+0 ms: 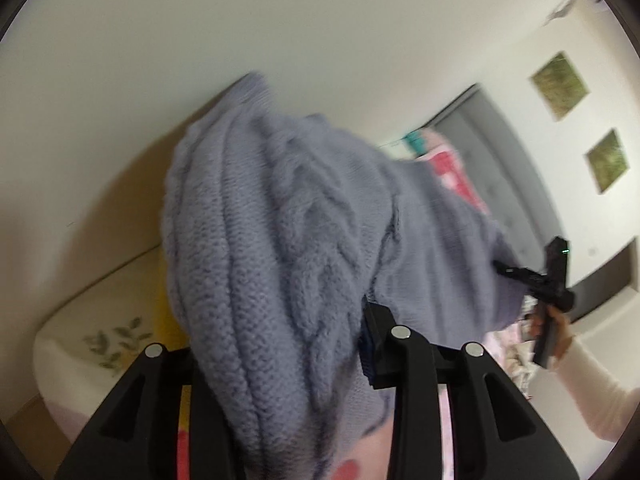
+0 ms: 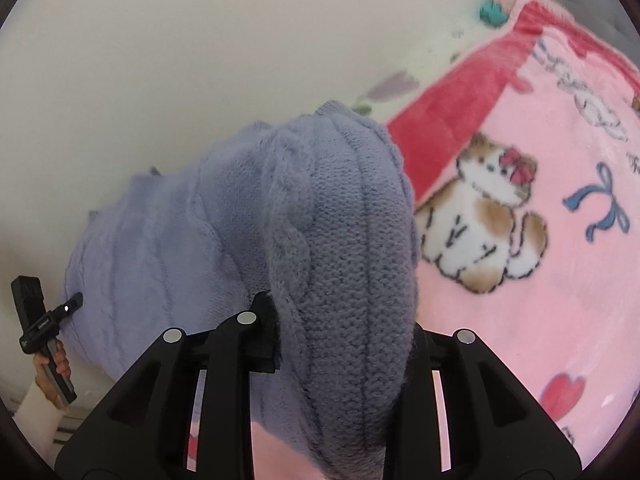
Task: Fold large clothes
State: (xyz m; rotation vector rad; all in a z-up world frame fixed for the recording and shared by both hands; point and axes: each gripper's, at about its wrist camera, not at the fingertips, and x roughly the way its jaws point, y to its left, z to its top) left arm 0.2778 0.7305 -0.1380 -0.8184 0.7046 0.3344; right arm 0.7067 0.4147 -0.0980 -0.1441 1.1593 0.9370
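A lavender cable-knit sweater [image 1: 288, 216] hangs bunched in front of both cameras, stretched between the two grippers. In the left wrist view my left gripper [image 1: 280, 344] is shut on a thick fold of it, with knit filling the gap between the fingers. My right gripper [image 2: 344, 328] is likewise shut on another bunched fold of the sweater [image 2: 340, 220], just above a pink blanket. Each view shows the other gripper's black body at its edge, held by a hand in a white sleeve [image 1: 600, 392]. The fingertips themselves are hidden by knit.
A pink fleece blanket with a cartoon cat [image 2: 520, 208] covers the bed below. A pale floral sheet [image 1: 100, 336] lies at the left, with a white wall behind. A grey headboard [image 1: 492, 152] and two framed pictures [image 1: 560, 84] are at the right.
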